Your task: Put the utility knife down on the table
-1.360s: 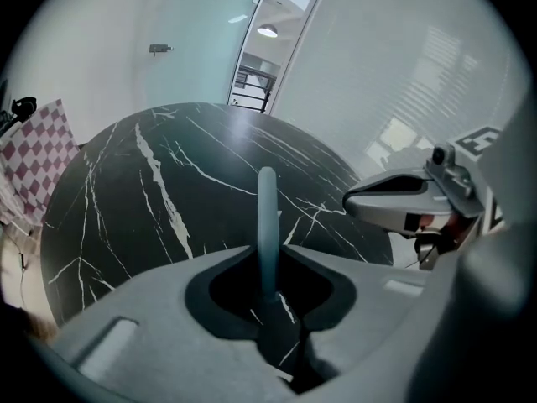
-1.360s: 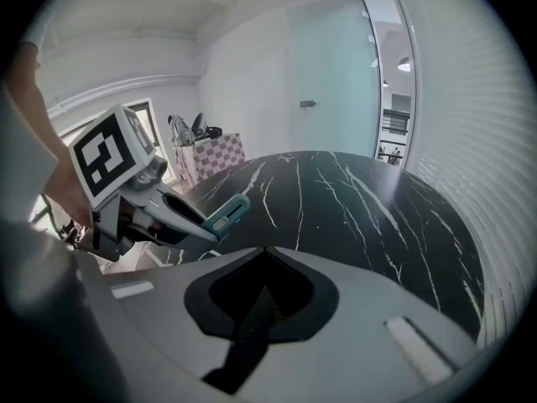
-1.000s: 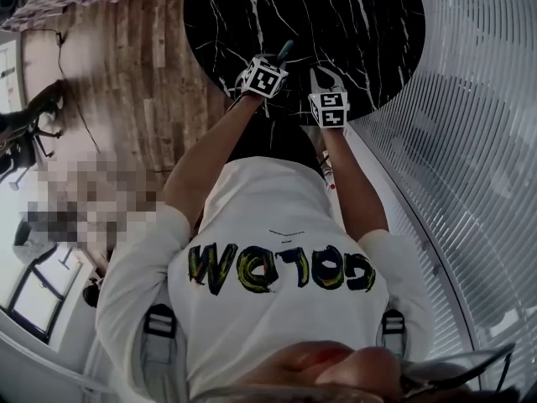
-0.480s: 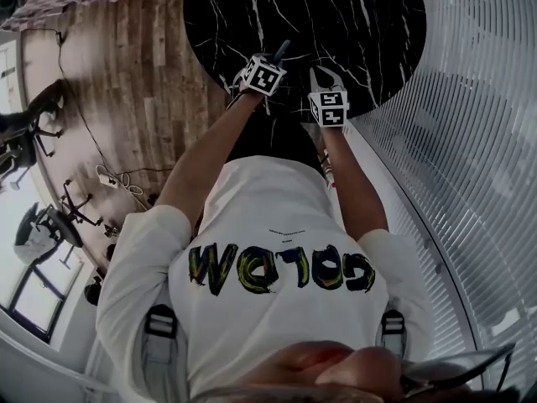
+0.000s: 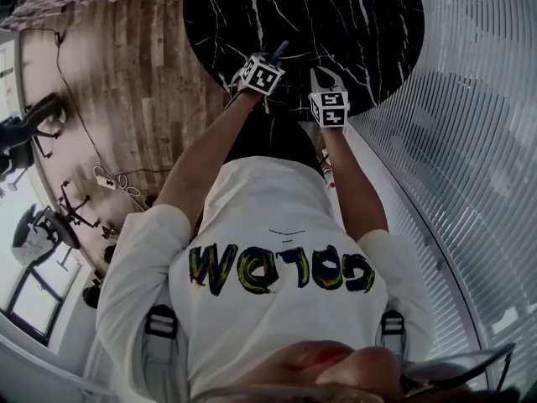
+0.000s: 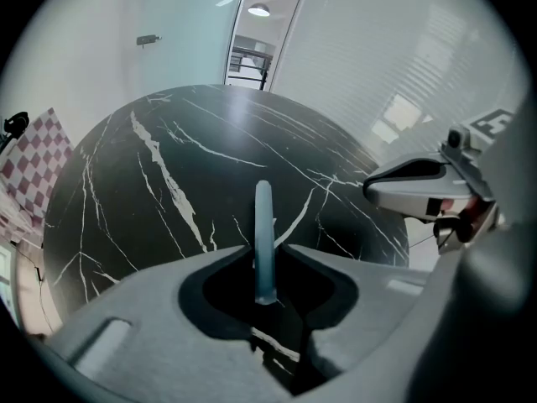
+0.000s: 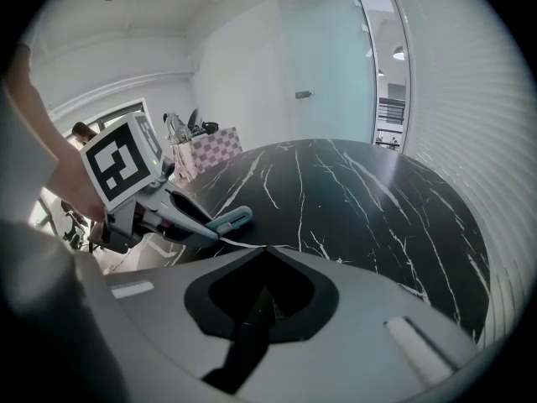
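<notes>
Since the earlier frame we see almost nothing shifted: both arms hold their places over the near edge, and only the left tool's (image 6: 270, 247) jaws have just been opening, with the knife (image 6: 263, 225) between them. The round black tabletop (image 5: 336, 15), veined with white, fills the top of the head view, with wooden floor (image 5: 126, 99) to its left and a ribbed white wall to its right. The two tools sit side by side, near each other but apart, both angled down toward the tabletop. The right tool (image 7: 267, 248) has its jaws closed tip to tip with nothing in them. The left tool's jaws stand a little apart around the knife; we see a sliver of tabletop between the knife and the right-hand jaw, so the pads no longer clamp it. The knife, a slim blue-grey bar, stands on edge in that gap and pokes out past the jaw tips over the tabletop. From the right gripper view its far end lies low at the surface; we cannot tell if it touches.
</notes>
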### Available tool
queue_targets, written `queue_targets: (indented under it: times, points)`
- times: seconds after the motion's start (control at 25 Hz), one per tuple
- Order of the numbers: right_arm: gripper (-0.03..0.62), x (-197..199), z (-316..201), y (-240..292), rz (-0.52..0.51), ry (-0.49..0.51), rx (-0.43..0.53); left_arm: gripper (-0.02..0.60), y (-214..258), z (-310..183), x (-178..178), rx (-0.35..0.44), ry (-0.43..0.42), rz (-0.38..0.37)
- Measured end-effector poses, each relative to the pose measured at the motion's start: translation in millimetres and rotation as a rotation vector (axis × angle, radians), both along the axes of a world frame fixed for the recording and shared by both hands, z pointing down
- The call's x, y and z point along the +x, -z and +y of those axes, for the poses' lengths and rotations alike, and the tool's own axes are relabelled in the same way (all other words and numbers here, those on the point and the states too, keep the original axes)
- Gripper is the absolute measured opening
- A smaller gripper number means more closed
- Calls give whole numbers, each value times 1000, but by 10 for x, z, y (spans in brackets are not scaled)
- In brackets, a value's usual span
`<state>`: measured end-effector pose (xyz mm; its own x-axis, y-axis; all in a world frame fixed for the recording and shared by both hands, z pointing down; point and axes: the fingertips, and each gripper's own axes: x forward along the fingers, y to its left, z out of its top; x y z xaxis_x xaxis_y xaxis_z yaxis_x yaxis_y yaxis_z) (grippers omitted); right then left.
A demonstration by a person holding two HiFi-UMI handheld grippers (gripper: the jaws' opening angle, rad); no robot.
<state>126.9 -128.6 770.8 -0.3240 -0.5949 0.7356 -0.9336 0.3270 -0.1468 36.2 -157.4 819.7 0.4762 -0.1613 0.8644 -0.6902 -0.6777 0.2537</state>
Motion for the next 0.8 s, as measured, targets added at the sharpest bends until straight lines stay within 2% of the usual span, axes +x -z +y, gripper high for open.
queue_targets:
  times: [0.28, 0.48, 0.6, 0.8]
  points:
    - [2, 39, 50, 99, -5, -11, 20, 132, -20, -9, -78, 28, 1, -16]
    - [2, 75, 26, 330, -33, -38, 65, 133, 65, -38, -198, 72, 18, -29]
    - [2, 60, 7, 622, -65, -47, 107, 133, 371, -27, -188, 103, 39, 40]
    - [2, 40, -48, 1214, -123, -51, 190, 130, 1273, -41, -70, 247, 73, 217]
